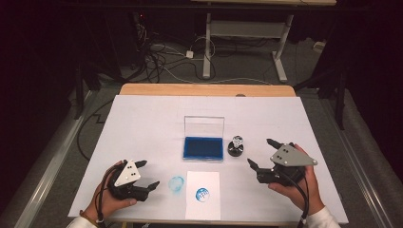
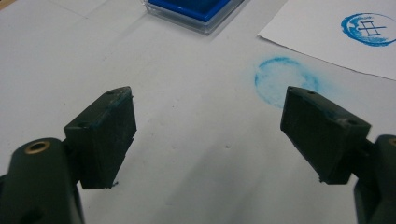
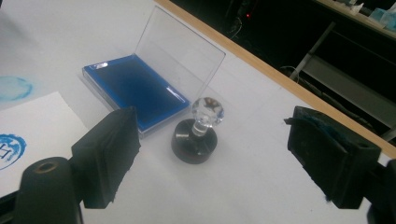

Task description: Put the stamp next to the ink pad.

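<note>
A round black stamp with a clear knob stands upright beside a blue ink pad whose clear lid is raised. A white sheet of paper near the front edge carries a round blue print. My right gripper is open, a short way right of the stamp, jaws either side of it in its own view. My left gripper is open and empty at the front left, pointing at a faint blue smudge on the table.
The white table cover ends in a wooden edge at the back. Beyond it are floor cables and the legs of another table. A hand holds each gripper at the front corners.
</note>
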Demonstrator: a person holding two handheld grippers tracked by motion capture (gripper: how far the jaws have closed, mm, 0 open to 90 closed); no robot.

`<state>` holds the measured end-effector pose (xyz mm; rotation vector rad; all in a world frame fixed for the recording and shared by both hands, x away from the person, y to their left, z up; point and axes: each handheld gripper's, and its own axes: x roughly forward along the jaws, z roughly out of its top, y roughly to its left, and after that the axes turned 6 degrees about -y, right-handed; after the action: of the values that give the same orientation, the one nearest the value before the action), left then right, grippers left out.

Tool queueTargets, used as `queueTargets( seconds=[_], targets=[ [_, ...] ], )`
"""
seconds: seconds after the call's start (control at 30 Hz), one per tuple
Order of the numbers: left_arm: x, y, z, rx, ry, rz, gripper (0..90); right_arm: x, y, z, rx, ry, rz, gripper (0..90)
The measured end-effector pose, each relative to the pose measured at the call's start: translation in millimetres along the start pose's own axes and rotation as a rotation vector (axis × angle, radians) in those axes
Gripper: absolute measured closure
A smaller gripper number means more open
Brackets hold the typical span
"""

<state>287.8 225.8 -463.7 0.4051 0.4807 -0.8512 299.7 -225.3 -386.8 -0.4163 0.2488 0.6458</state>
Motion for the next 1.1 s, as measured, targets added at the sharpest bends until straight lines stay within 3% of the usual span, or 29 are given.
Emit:
queueTargets(
  seconds=[0.73, 1.1],
  targets=[
    [1.0, -1.5, 0.5, 0.017, 0.009, 0.009, 17.9, -9.7, -0.1, -23.4, -0.035, 0.027, -0.015, 17.1],
    [1.4, -1.8, 2.2, 0.027, 0.009, 0.014, 17.8, -13.1, -0.3, -37.8, -0.028, 0.038, -0.013, 17.0]
  ],
)
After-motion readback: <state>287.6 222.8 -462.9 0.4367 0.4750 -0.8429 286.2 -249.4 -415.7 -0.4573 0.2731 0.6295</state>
